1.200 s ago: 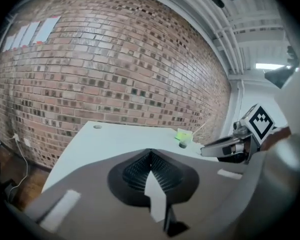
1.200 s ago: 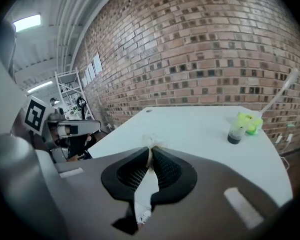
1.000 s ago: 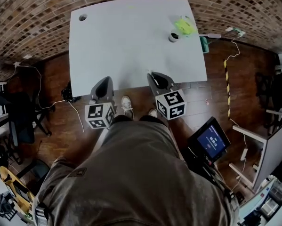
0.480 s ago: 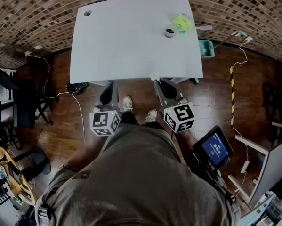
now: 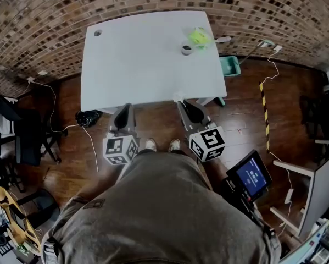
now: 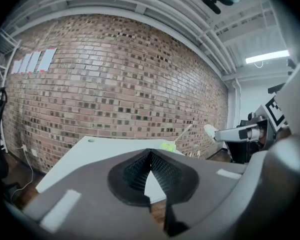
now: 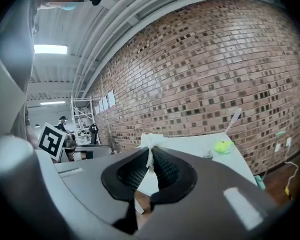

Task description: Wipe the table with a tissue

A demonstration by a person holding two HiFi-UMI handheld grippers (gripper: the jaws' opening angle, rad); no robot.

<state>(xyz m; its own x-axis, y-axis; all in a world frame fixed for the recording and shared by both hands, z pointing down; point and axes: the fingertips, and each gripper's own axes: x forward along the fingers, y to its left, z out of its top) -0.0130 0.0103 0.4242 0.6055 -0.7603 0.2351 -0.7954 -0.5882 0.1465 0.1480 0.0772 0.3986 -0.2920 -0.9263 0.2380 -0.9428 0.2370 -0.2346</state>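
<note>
The white table (image 5: 137,59) stands against the brick wall, ahead of me. My right gripper (image 5: 180,100) hangs just off the table's near edge, shut on a small white tissue (image 7: 151,140) that pokes up between its tips; the tissue (image 5: 178,97) shows as a white speck in the head view. My left gripper (image 5: 124,109) is held beside it, also short of the table edge, shut with nothing in it; the left gripper (image 6: 150,153) jaws meet at their tips. A yellow-green packet (image 5: 198,37) and a small dark cup (image 5: 186,49) sit at the table's far right.
A teal bin (image 5: 229,66) stands on the wooden floor right of the table. Cables trail on the floor at both sides. A screen device (image 5: 250,175) sits at my right. The table has a grommet hole (image 5: 97,33) at its far left corner. My feet (image 5: 160,144) are below the grippers.
I have stepped back from the table: both grippers were over its near edge a second ago and now hang over the floor, short of it. The tissue stays in the right gripper.
</note>
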